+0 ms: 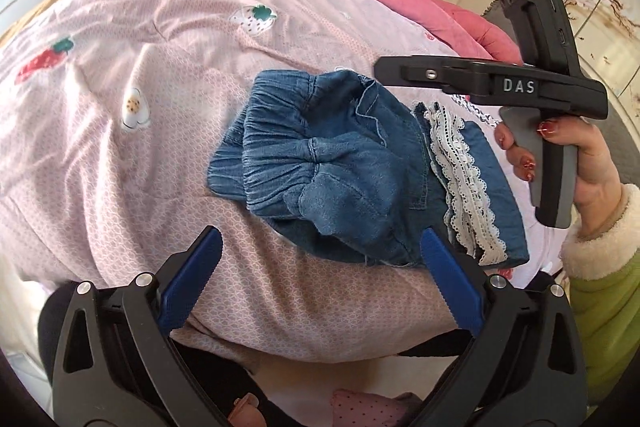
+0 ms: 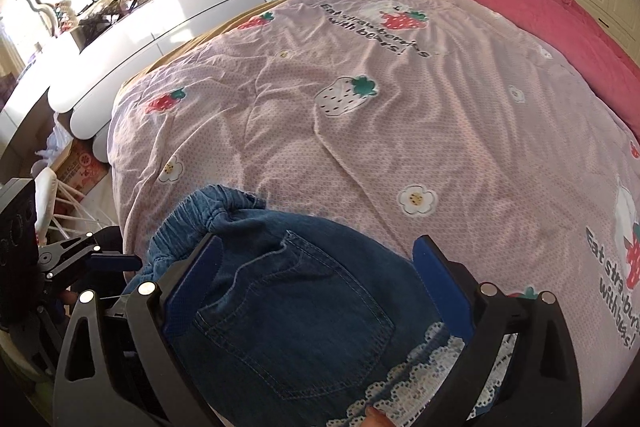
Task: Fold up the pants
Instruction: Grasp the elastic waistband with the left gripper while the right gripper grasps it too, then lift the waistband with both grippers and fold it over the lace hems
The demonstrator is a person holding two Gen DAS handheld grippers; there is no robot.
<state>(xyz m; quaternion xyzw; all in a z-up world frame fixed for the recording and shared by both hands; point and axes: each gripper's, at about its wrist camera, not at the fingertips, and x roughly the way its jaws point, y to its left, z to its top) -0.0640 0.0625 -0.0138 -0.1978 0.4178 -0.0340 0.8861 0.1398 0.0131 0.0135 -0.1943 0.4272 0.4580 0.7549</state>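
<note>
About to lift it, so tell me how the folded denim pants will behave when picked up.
The pants will probably flop and unfold: the denim lies in soft, bunched layers on the quilt. Likely light for their size. The lace trim hangs loose and may snag on the toothed tongs.

Denim pants [image 1: 340, 163] w/ white lace trim [image 1: 464, 183]; matt cotton quilt [image 1: 140, 107].

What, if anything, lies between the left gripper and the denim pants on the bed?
Nothing visible does. The left gripper is open, and only bare pink quilt lies between its blue fingers and the folded pants. The right gripper, also open, is over the pants from the other side, not in that path.
</note>
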